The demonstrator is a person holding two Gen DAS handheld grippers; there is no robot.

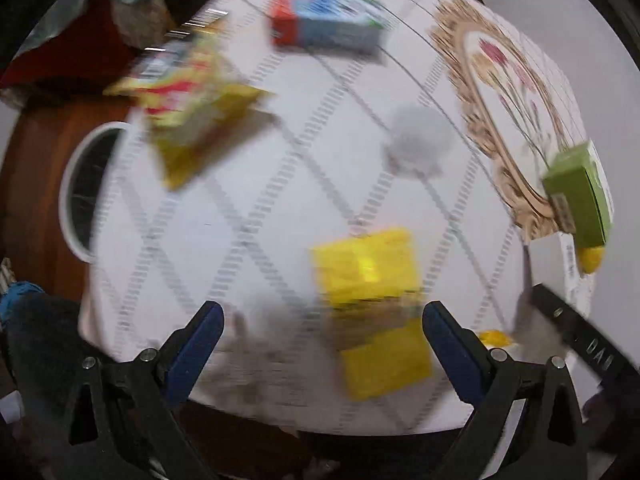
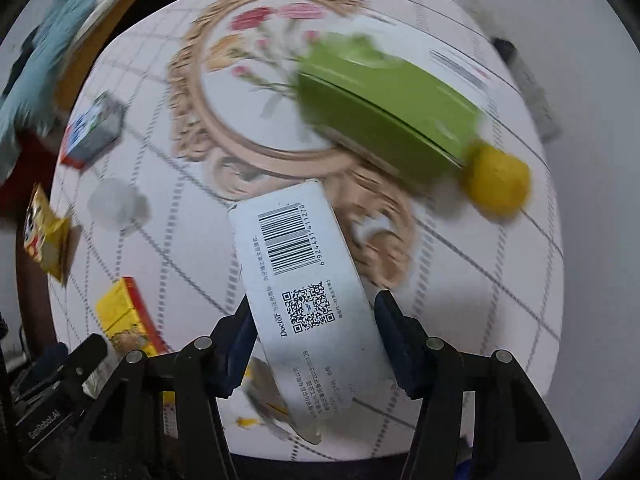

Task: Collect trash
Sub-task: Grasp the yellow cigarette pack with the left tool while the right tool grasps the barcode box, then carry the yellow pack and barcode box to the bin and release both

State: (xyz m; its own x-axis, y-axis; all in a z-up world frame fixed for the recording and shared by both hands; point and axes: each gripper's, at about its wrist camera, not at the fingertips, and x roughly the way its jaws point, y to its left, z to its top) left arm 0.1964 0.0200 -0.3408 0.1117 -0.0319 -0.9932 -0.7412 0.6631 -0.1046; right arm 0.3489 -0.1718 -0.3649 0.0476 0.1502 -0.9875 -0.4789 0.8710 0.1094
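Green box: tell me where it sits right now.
In the right wrist view the green box lies upper right on the table, overlapping the floral oval print, with a yellow ball at its right end.

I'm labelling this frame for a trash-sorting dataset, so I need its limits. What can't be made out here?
- Left wrist view: print on the yellow box and the snack bag is smeared by motion blur.
- Left wrist view: the bin contents are dark and partly hidden by the table edge.
- Right wrist view: the white carton near end is hidden by the right gripper.
- Right wrist view: the green box label is blurred.
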